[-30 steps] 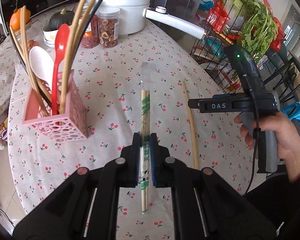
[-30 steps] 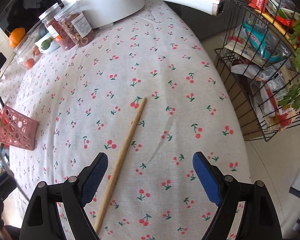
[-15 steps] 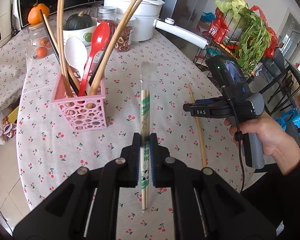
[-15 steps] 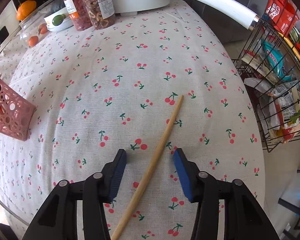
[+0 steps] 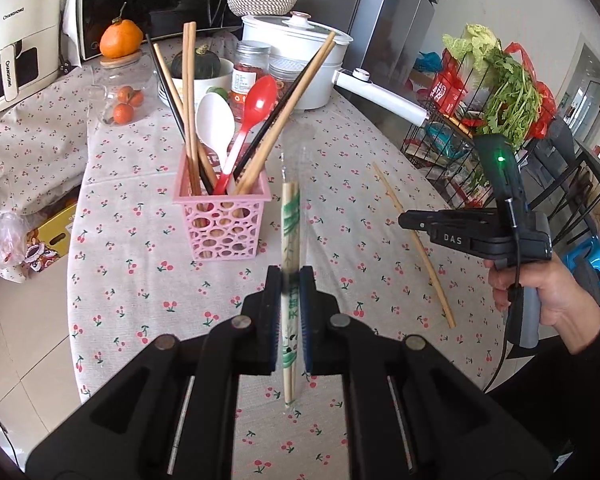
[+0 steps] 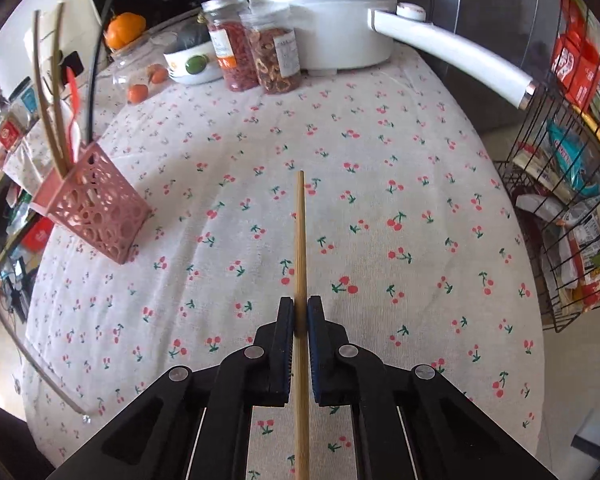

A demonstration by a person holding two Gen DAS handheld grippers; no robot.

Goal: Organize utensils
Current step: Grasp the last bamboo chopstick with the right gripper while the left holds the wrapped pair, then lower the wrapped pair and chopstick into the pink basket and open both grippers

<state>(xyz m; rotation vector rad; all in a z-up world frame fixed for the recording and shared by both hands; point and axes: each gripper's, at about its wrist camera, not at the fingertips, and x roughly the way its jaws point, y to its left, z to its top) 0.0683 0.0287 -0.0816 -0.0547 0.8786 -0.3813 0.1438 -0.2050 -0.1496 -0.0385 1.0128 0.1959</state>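
My left gripper is shut on a pair of wrapped disposable chopsticks and holds them above the table, in front of a pink perforated utensil holder. The holder has several chopsticks, a red spoon and a white spoon in it. My right gripper is shut on a single wooden chopstick that lies on the cherry-print tablecloth. The right gripper also shows in the left wrist view over that chopstick. The holder shows in the right wrist view at the left.
A white pot with a long handle, two jars, a bowl and a glass jar of oranges stand at the back. A wire rack of groceries stands beyond the table's right edge.
My left gripper has lifted the wrapped chopsticks and drawn back from the holder. My right gripper has moved over the single chopstick and closed from wide open to shut on it.
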